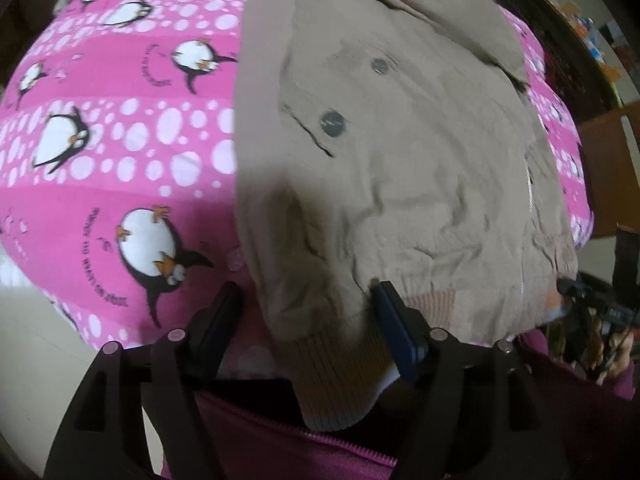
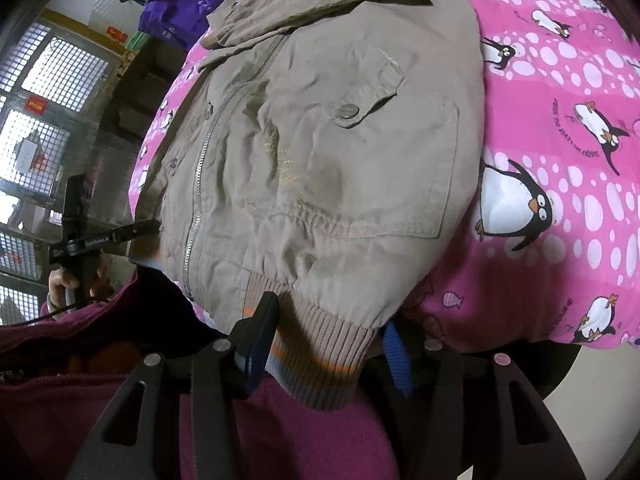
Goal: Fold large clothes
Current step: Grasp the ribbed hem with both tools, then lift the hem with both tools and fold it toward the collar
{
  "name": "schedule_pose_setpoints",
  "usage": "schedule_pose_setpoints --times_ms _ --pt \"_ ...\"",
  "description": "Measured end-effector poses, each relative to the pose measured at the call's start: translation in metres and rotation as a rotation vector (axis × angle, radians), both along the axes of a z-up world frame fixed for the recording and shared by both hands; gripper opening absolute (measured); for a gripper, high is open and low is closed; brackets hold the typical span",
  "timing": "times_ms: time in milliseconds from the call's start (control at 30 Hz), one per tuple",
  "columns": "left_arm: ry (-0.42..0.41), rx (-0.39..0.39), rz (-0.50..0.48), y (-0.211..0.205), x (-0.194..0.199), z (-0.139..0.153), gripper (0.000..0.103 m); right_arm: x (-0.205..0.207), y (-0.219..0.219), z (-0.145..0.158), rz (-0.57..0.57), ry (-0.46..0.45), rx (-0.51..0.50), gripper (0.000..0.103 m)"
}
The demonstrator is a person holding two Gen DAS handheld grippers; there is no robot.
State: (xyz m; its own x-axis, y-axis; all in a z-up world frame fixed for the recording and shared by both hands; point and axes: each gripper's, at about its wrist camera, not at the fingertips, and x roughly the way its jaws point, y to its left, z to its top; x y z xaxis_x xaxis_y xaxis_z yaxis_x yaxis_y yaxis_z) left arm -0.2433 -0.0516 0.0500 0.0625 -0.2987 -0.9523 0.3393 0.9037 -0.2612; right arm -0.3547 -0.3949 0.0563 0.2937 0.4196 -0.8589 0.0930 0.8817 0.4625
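Observation:
A beige jacket (image 1: pixel 400 168) with snap buttons and a zip lies front up on a pink penguin-print blanket (image 1: pixel 120 128). Its ribbed hem (image 1: pixel 340 380) hangs over the near edge. In the left wrist view my left gripper (image 1: pixel 306 308) stands open across the hem's left corner. One finger rests on the blanket and the other on the jacket cloth. In the right wrist view the jacket (image 2: pixel 340 152) fills the middle, and my right gripper (image 2: pixel 326 332) stands open with the right corner of the hem (image 2: pixel 320 364) between its fingers.
The person's maroon top (image 2: pixel 280 432) fills the bottom of both views. Their other hand (image 2: pixel 64 280) shows at the left of the right wrist view. A window grille (image 2: pixel 48 92), a purple bag (image 2: pixel 188 12) and dark shelves stand beyond the blanket's (image 2: pixel 560 160) far side.

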Motion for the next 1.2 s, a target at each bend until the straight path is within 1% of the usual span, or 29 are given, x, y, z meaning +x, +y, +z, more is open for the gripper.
schedule_pose_setpoints --times_ms 133,167,200,233,267,333,433,467,500,533,600,633,733,800,933,1000,1033,1133,1200 --pt "0.031 -0.020 0.015 -0.002 0.008 -0.002 0.066 0.001 0.000 0.001 0.024 -0.004 -0.001 0.038" --pt "0.036 -0.023 0.020 -0.002 0.010 -0.002 0.061 0.001 0.000 0.000 0.025 -0.002 0.001 0.035" --pt "0.041 -0.025 0.021 -0.001 0.011 -0.003 0.057 0.001 0.000 0.000 0.025 -0.002 -0.002 0.029" --pt "0.046 -0.031 0.019 -0.002 0.012 -0.003 0.053 0.001 -0.001 0.000 0.029 -0.005 -0.006 0.025" --pt "0.051 -0.038 0.012 0.000 0.011 -0.002 0.044 0.001 0.000 0.002 0.030 -0.013 -0.012 0.019" --pt "0.060 -0.058 -0.006 -0.001 0.009 -0.002 0.021 0.000 -0.001 0.008 0.037 -0.042 -0.011 0.016" --pt "0.063 -0.091 -0.025 0.002 0.009 0.002 0.014 -0.001 0.002 0.015 0.056 -0.076 -0.021 0.015" --pt "0.064 -0.104 -0.029 0.003 0.009 0.005 0.013 -0.001 0.002 0.018 0.059 -0.089 -0.022 0.015" --pt "0.065 -0.140 -0.027 0.006 0.011 0.011 0.013 -0.001 0.002 0.020 0.056 -0.096 -0.019 0.014" --pt "0.067 -0.193 -0.017 0.011 0.015 0.019 0.012 -0.001 0.001 0.023 0.052 -0.102 -0.012 0.014" --pt "0.057 -0.275 0.005 0.020 0.024 0.037 0.012 0.000 -0.005 0.032 0.029 -0.132 0.025 0.013" --pt "0.039 -0.308 0.018 0.025 0.030 0.047 0.012 0.002 -0.010 0.040 0.013 -0.156 0.056 0.012" --pt "-0.034 -0.403 0.071 0.035 0.050 0.081 0.011 0.009 -0.022 0.062 -0.033 -0.234 0.102 0.012" --pt "-0.069 -0.451 0.093 0.038 0.063 0.097 0.011 0.016 -0.030 0.073 -0.060 -0.281 0.139 0.012" --pt "-0.173 -0.484 0.108 0.026 0.096 0.130 0.011 0.044 -0.046 0.104 -0.104 -0.388 0.157 0.012" --pt "-0.214 -0.508 0.116 0.026 0.115 0.142 0.011 0.065 -0.053 0.121 -0.129 -0.443 0.133 0.012" --pt "-0.254 -0.517 0.121 0.021 0.128 0.153 0.011 0.077 -0.055 0.128 -0.139 -0.460 0.129 0.012" --pt "-0.341 -0.503 0.123 0.008 0.159 0.168 0.011 0.110 -0.062 0.147 -0.149 -0.516 0.076 0.012" --pt "-0.364 -0.491 0.125 -0.006 0.183 0.172 0.011 0.131 -0.070 0.155 -0.165 -0.537 0.068 0.012"
